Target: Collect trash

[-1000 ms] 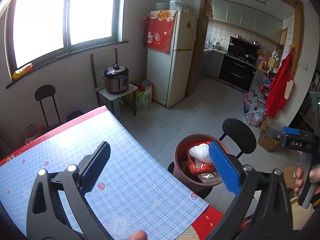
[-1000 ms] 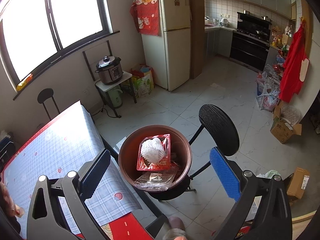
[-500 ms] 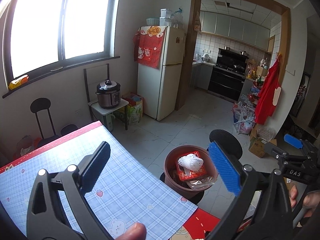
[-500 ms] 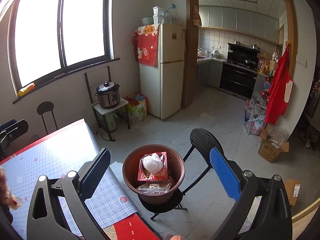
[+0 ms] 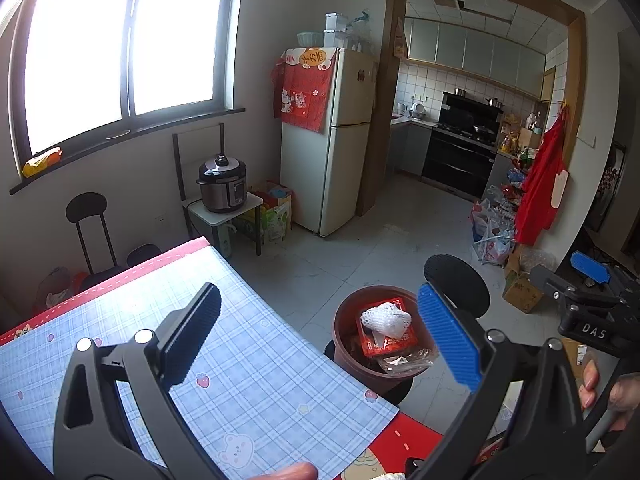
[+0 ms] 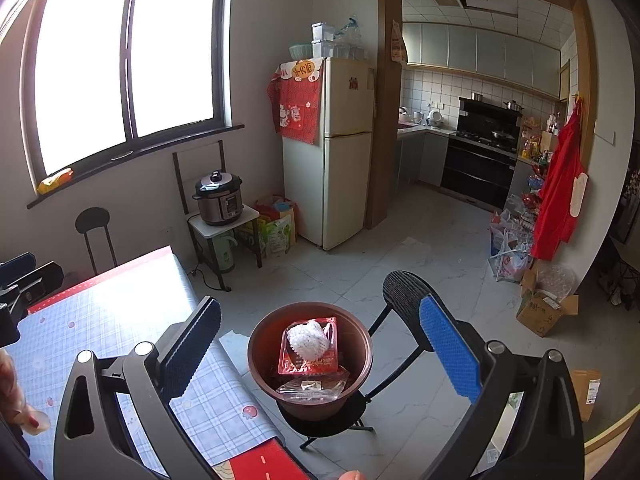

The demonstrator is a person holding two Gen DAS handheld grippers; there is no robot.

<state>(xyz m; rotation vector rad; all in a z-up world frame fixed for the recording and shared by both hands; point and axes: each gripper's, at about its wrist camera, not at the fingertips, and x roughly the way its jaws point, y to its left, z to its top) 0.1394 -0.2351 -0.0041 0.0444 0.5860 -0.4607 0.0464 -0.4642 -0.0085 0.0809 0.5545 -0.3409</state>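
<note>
- Right now we see the left gripper [image 5: 320,336] spread wide, nothing between its pads, above the checked tablecloth [image 5: 248,376].
- We see the right gripper [image 6: 320,340] spread too, empty.
- Trash: white foam net [image 6: 309,338] on a red tray [image 6: 310,360], inside the brown bin [image 6: 310,360] on a black stool [image 6: 332,420], just beside the table.

This is a lived-in home: a dining area that opens through a wood-framed doorway into a tiled kitchen. A cream refrigerator [image 6: 340,152] draped with a red cloth stands beside the doorway, an electric pressure cooker [image 6: 219,199] sits on a small side table under the window, and a stove with range hood [image 6: 486,136] lines the kitchen wall. A checked tablecloth [image 5: 240,364] covers the table.
</note>
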